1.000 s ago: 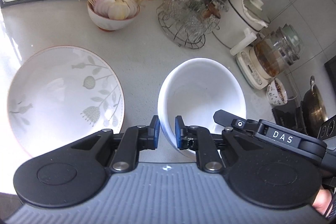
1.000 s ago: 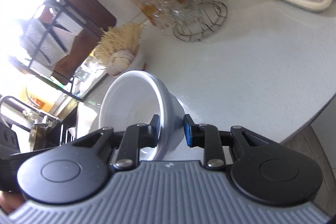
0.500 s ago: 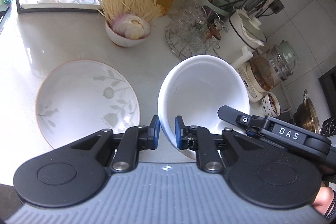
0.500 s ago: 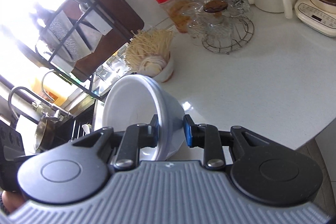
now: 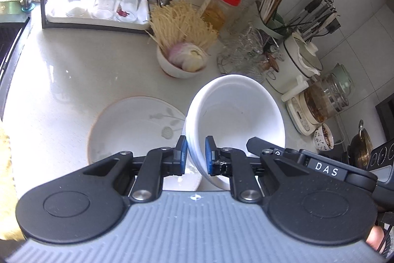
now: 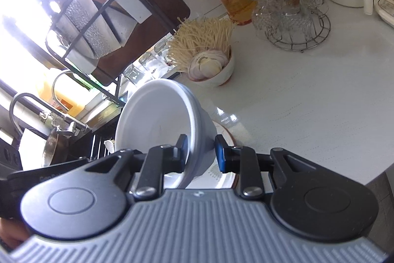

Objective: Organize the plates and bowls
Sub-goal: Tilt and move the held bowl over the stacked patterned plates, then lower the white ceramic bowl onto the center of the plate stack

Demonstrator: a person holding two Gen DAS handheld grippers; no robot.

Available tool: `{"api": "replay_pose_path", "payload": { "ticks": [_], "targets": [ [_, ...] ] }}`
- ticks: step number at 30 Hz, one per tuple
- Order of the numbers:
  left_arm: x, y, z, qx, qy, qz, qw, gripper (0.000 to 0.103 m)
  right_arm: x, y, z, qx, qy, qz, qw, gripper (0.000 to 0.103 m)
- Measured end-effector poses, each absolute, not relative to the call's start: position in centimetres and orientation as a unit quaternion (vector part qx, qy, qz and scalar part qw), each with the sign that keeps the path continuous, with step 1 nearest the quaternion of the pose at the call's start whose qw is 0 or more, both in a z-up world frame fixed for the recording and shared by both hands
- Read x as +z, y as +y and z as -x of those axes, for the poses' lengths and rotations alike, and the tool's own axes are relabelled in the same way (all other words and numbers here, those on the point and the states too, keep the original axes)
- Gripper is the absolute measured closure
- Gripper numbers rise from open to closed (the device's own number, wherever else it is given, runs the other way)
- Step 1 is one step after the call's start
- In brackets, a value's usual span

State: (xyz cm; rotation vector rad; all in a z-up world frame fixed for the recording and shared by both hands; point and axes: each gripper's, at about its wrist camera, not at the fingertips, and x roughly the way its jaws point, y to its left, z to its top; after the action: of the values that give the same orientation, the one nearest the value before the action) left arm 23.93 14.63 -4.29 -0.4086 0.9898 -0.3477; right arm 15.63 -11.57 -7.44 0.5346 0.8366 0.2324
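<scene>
Lifting the white bowl point(image 5: 236, 120) clear of the table, both grippers pinching its rim.

Nearest me, the left gripper point(image 5: 195, 155) has its fingers clamped on the bowl's near rim, and the right gripper point(image 6: 200, 152) has its fingers clamped on the opposite rim and wall, so the bowl hangs tilted between them. A second ago it sat on the table point(image 5: 61, 80) beside the leaf-patterned plate point(image 5: 133, 125); now it is raised, its edge overlapping that plate, which I judge means it is being carried over to rest on the plate. Beyond the plate stands a small bowl of noodles and onion point(image 5: 182, 61), behind it a red-lidded jar point(image 5: 219, 6), and to the left of the jar a rack of upturned glasses point(image 5: 103, 4).
</scene>
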Motion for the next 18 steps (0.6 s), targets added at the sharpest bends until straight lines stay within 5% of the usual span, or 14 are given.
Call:
{"api": "replay_pose_path", "payload": {
  "ticks": [18],
  "targets": [
    [-9.6, 19.9, -25.4, -0.142, 0.517, 0.205, 0.819, 0.085, -12.4, -5.1, -17.7, 0.095, 0.469, -0.230, 0.847, 0.076]
  ]
}}
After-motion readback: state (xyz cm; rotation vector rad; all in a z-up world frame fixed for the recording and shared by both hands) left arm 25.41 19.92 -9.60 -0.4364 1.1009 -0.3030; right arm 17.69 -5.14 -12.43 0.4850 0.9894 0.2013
